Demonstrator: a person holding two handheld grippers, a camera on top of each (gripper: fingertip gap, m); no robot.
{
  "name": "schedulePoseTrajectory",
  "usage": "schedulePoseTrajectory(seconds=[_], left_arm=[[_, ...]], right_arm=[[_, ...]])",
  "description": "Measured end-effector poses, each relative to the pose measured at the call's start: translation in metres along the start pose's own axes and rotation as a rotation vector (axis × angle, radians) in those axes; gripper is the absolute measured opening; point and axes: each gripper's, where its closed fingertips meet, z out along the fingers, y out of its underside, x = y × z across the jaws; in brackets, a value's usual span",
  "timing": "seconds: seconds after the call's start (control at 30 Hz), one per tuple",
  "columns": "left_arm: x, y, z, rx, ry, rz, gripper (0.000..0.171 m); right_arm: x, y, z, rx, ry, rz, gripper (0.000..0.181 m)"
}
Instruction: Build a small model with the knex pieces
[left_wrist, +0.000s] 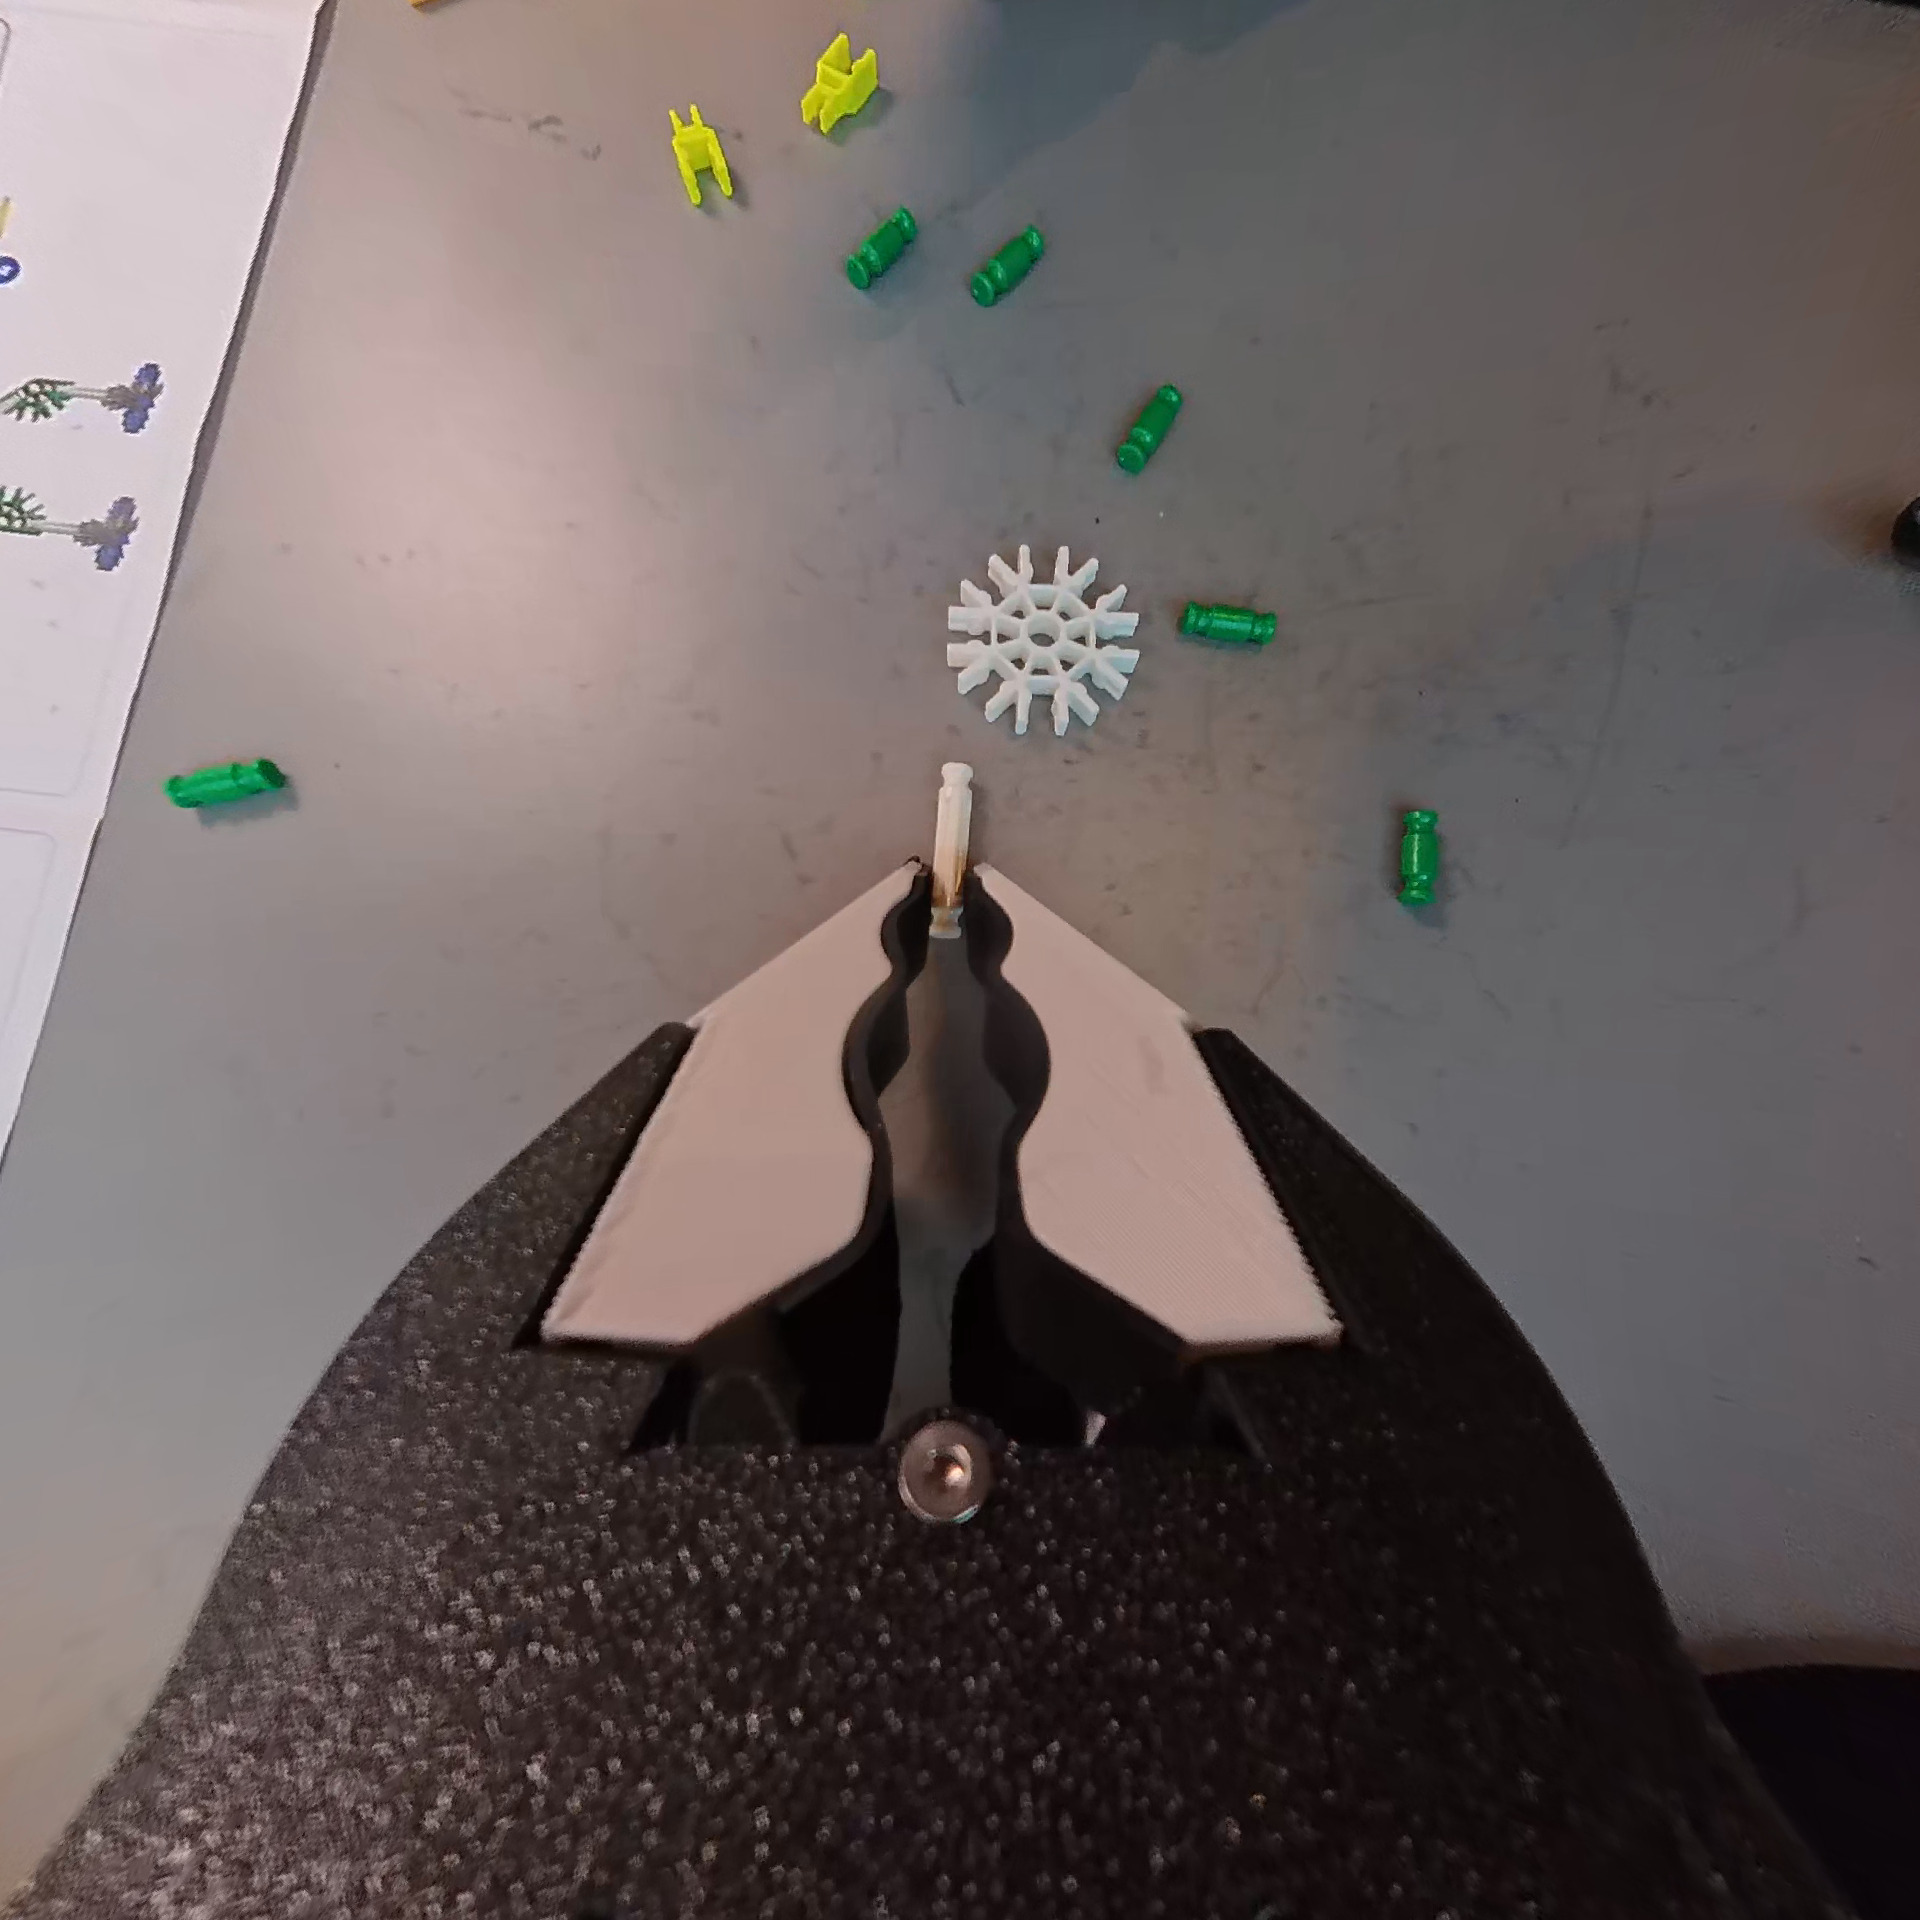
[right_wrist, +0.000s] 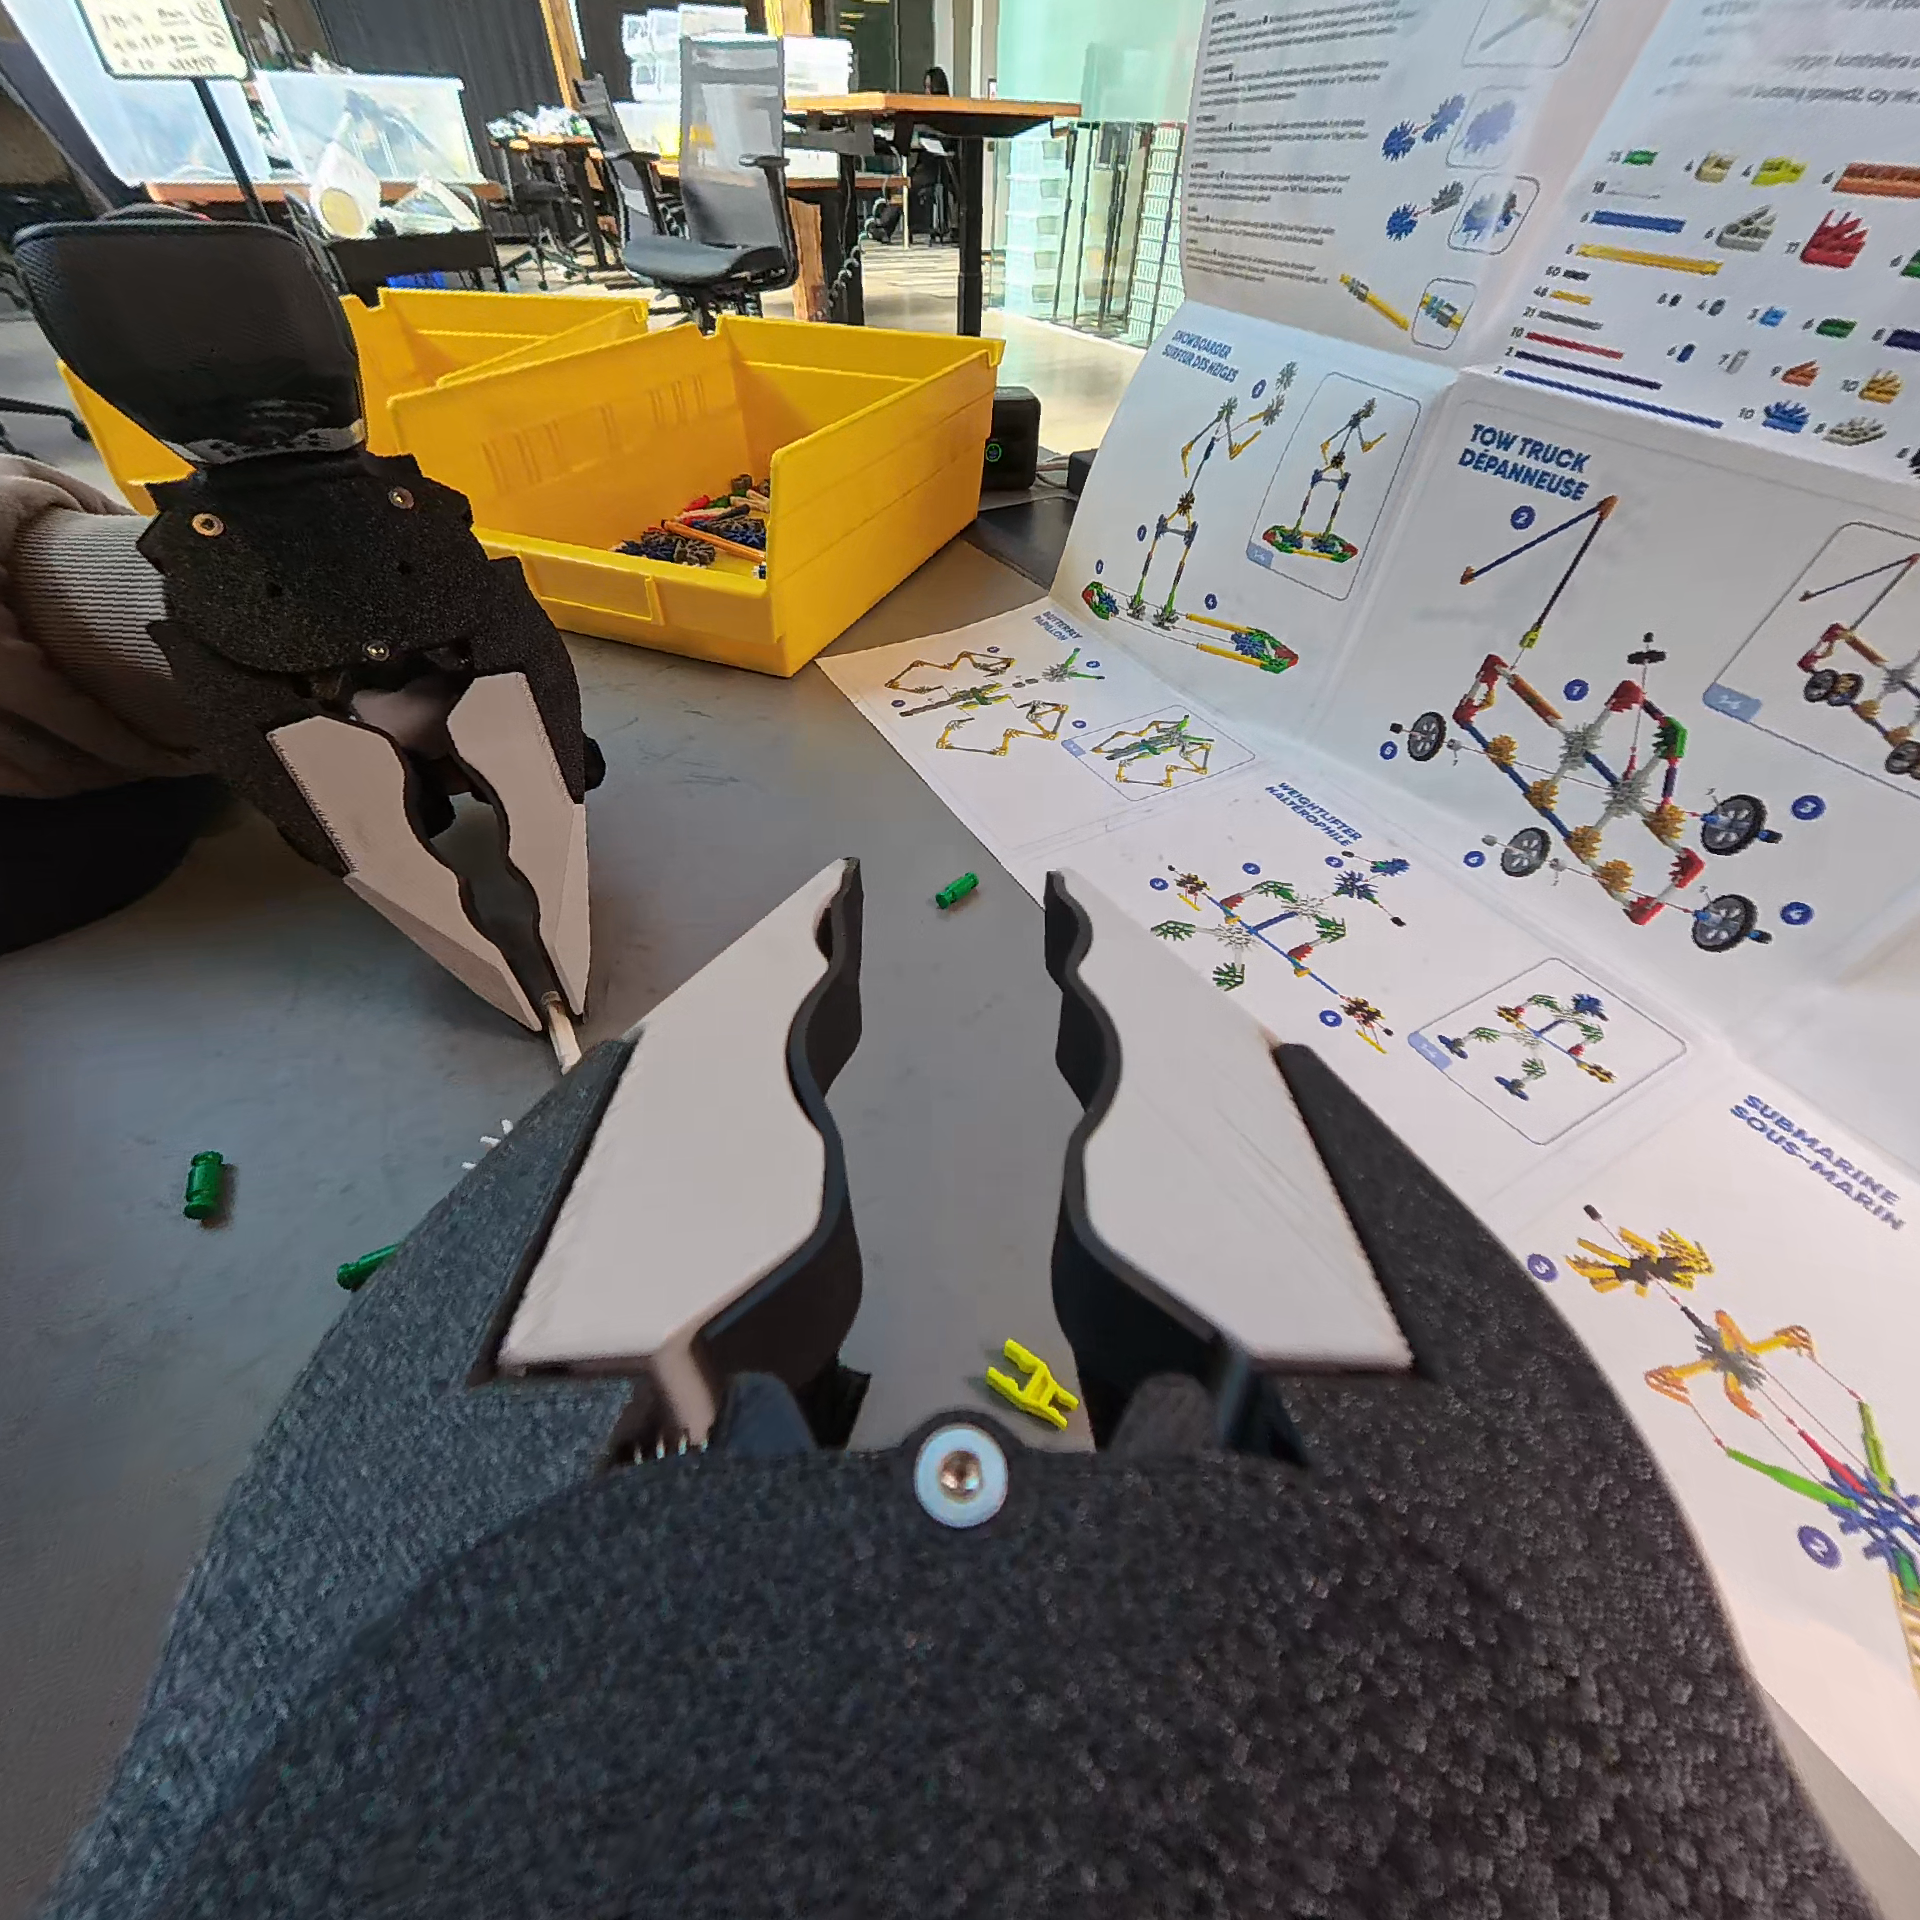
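Note:
My left gripper (left_wrist: 948, 873) is shut on a short white rod (left_wrist: 952, 816), which sticks out past the fingertips just above the grey table. A white snowflake-shaped connector (left_wrist: 1043, 640) lies flat a little ahead and to the right of the rod's tip. In the right wrist view the left gripper (right_wrist: 556, 1013) shows at the left, tilted down, with the white rod (right_wrist: 564, 1037) at its tip. My right gripper (right_wrist: 951, 883) is open and empty above the table. A yellow clip (right_wrist: 1029, 1380) lies on the table under it, and a green rod (right_wrist: 956, 890) lies beyond its fingertips.
Several short green rods (left_wrist: 881, 247) and two yellow clips (left_wrist: 840, 85) lie scattered on the grey table (left_wrist: 520, 623). A folded instruction sheet (right_wrist: 1558, 727) lies and stands at the right. Yellow bins (right_wrist: 727, 499) with loose parts stand behind. A person's sleeve (right_wrist: 73, 623) shows at the left.

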Motion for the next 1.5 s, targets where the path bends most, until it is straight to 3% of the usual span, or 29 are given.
schedulePoseTrajectory(seconds=[0.03, 0.2, 0.33, 0.6, 0.8, 1.17, 1.33, 1.5], left_arm=[[0.000, 0.000, 0.000, 0.001, 0.001, -0.002, 0.006], [0.005, -0.015, -0.005, 0.107, 0.057, -0.040, 0.006], [-0.003, -0.019, -0.011, 0.140, 0.015, -0.040, 0.006], [-0.007, -0.012, -0.006, 0.099, -0.021, -0.016, 0.006], [-0.003, -0.009, -0.003, 0.080, -0.016, 0.016, 0.006], [-0.003, -0.023, 0.005, 0.071, 0.043, 0.232, 0.006], [-0.003, -0.023, 0.005, 0.033, 0.112, 0.324, 0.006], [-0.003, -0.022, 0.008, -0.002, 0.152, 0.369, 0.006]], right_arm=[[0.001, 0.000, 0.000, 0.001, 0.003, 0.000, 0.033], [0.001, 0.001, -0.001, 0.000, 0.003, 0.000, 0.032], [-0.007, 0.005, 0.001, -0.030, -0.048, 0.005, 0.033], [-0.078, 0.053, 0.009, -0.347, -0.318, -0.073, 0.048], [-0.104, 0.084, 0.008, -0.525, -0.367, -0.209, 0.046], [-0.104, 0.082, 0.009, -0.508, -0.398, -0.174, 0.035], [-0.102, 0.073, 0.012, -0.445, -0.383, -0.207, 0.014], [-0.101, 0.073, 0.017, -0.448, -0.380, -0.212, 0.004]])
